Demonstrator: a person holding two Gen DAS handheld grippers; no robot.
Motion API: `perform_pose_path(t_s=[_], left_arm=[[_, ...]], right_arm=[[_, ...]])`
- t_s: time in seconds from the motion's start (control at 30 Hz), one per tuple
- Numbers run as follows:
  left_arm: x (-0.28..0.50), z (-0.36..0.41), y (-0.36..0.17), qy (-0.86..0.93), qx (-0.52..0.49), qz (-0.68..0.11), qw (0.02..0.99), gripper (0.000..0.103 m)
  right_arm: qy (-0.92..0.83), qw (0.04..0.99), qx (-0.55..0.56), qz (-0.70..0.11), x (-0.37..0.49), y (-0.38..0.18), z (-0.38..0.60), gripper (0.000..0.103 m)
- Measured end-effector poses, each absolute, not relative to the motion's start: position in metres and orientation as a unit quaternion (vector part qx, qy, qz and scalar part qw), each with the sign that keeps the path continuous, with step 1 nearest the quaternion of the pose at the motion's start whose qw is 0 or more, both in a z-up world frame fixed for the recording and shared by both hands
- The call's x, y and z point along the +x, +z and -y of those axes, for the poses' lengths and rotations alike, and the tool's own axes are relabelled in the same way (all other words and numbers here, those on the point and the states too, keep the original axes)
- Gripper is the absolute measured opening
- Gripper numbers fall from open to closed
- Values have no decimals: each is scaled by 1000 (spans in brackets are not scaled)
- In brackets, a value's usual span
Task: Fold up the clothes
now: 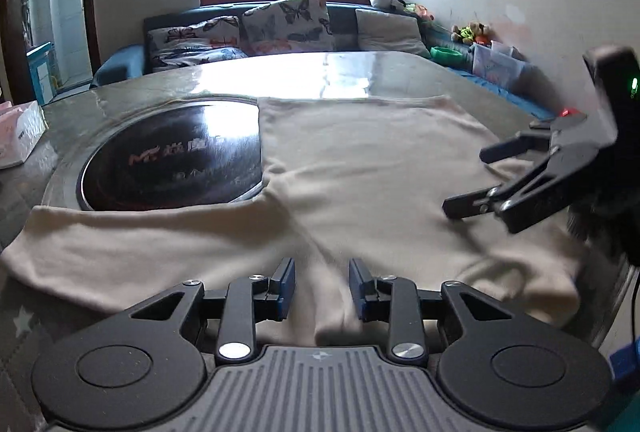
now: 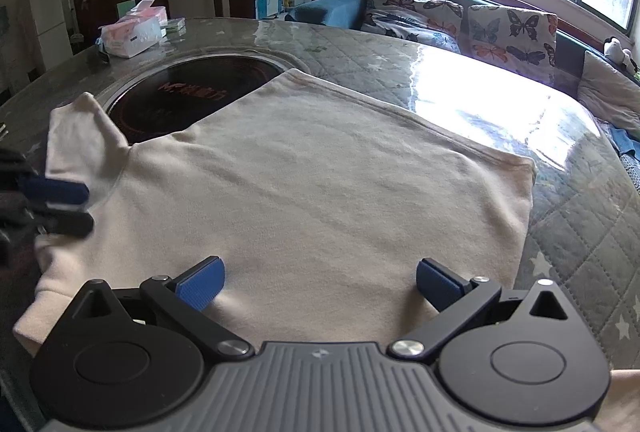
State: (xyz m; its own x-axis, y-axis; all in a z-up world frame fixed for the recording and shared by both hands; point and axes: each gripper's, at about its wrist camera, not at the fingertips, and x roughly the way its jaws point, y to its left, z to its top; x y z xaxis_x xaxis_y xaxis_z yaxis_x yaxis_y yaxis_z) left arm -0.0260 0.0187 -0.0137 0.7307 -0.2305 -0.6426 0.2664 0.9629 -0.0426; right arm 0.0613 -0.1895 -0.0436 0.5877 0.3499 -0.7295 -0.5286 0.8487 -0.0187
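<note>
A cream t-shirt (image 1: 360, 160) lies flat on the table, one sleeve (image 1: 120, 244) stretched left over the edge of a round black cooktop. It also shows in the right wrist view (image 2: 320, 184). My left gripper (image 1: 322, 286) is open with a narrow gap and hovers over the shirt's near edge by the shoulder, empty. My right gripper (image 2: 320, 282) is open wide above the shirt's near hem, empty. It also shows in the left wrist view (image 1: 476, 178) at the right. The left gripper's fingertips (image 2: 60, 192) appear at the left edge of the right wrist view.
A round black induction cooktop (image 1: 172, 156) is set into the table (image 2: 560, 216), which has a quilted grey cover under clear plastic. A tissue box (image 2: 132, 32) stands at the far left. A sofa with butterfly cushions (image 1: 280, 20) lies behind the table.
</note>
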Motion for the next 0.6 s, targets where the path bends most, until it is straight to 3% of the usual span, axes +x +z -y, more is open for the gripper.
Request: perform_pose_path(t_s=[0.6], left_arm=[[-43,-9,1,-142,74,-306,938,34]], right_arm=[[347,855,-176,-344,-1,-26,153,103]])
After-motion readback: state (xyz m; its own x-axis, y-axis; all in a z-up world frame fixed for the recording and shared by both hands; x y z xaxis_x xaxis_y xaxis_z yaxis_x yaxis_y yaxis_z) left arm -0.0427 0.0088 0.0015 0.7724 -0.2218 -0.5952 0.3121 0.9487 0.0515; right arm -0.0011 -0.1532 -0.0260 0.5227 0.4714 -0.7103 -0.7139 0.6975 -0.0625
